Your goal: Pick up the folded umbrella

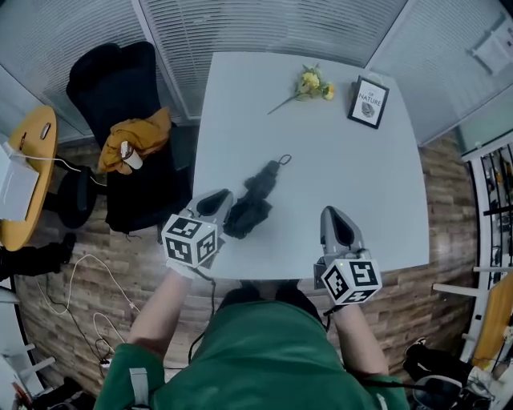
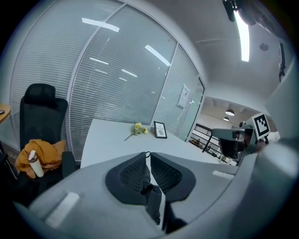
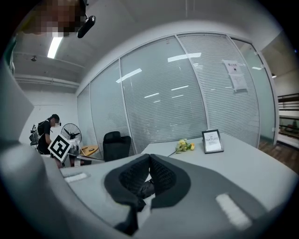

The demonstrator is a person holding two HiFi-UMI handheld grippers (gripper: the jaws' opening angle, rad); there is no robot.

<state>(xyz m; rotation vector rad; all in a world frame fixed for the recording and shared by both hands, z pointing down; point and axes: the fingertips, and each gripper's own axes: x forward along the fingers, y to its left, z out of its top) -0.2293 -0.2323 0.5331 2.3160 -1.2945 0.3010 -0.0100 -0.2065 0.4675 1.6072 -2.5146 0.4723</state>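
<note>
Closest of all, a person in a green top point(image 1: 256, 356) holds a grey grabber in each hand. Each grabber has a cube with black and white squares on it.

The left gripper point(image 1: 226, 197) sits at the near edge of the big white table point(image 1: 361, 200). In its own view the left gripper point(image 2: 148, 154) has its two dark jaws pressed together at the tips. Nothing is held between them.

The right gripper point(image 1: 333, 213) is over the near edge too, well apart from the left one. Its own view shows the right gripper point(image 3: 149, 156) with its jaws closed tip to tip. It is empty as well.

The black folded umbrella point(image 1: 250, 207) lies on the table, just beside the tip of the left gripper, on the side toward the right one. It lies slanted, with its thin loop at the far end. I cannot tell if the gripper touches it.

Farther back on the table lies a small bunch of yellow flowers point(image 1: 311, 83). Near it stands a little black picture frame point(image 1: 369, 102).

Off to the left of the table is a black office chair point(image 1: 112, 72) with an orange-yellow cloth point(image 1: 136, 136) on its seat. Behind it all is a wall of glass with white blinds point(image 1: 264, 24).
</note>
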